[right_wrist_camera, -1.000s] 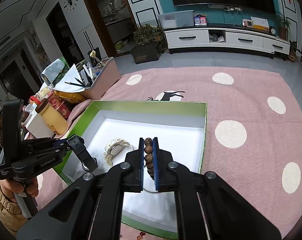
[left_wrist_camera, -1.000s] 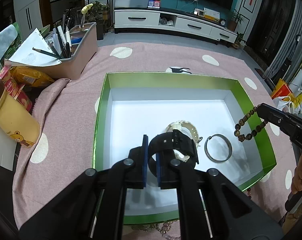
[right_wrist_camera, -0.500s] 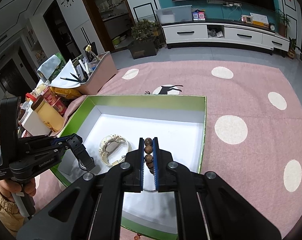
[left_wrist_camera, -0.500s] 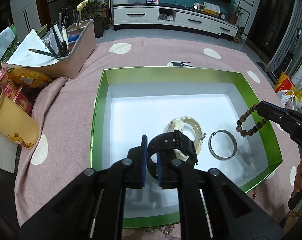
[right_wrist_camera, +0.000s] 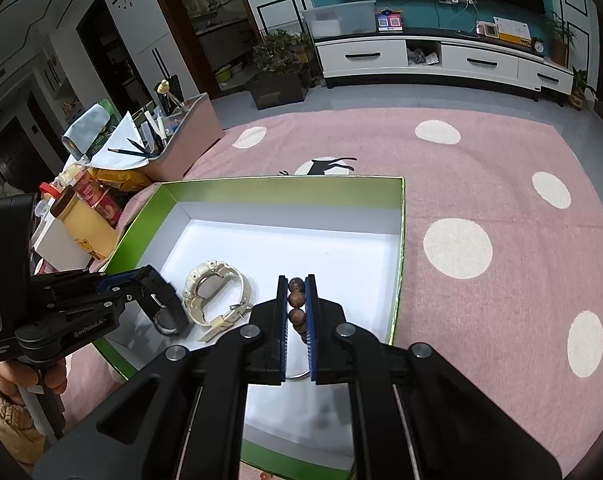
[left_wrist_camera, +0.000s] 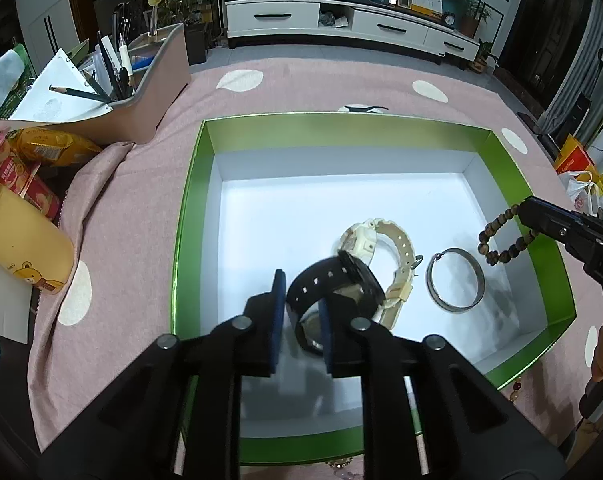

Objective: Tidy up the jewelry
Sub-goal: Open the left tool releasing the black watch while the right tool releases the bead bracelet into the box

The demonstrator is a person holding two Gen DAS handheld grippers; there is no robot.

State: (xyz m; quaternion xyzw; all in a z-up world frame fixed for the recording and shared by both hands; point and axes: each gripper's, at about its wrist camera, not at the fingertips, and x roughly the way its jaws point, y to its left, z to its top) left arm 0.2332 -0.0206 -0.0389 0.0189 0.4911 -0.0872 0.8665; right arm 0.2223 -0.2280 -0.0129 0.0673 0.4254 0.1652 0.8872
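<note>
The left gripper [left_wrist_camera: 301, 300] jaws are opening, the black watch [left_wrist_camera: 333, 284] strap loose between them, low inside the green box [left_wrist_camera: 189, 216]. The right gripper [right_wrist_camera: 297, 300] clamps the bead bracelet [right_wrist_camera: 296, 300] above the box floor. Beyond lie the cream watch [left_wrist_camera: 377, 248] and metal bangle [left_wrist_camera: 455, 280].

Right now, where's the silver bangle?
In the left wrist view, the silver bangle lies flat on the green box's white floor, right of the cream watch, below the hanging bead bracelet.

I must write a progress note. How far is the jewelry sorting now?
Done: cream watch and metal bangle lie in the green box. In hand: left gripper is opening around the black watch; right gripper grips the bead bracelet. Left: putting the bracelet down.
</note>
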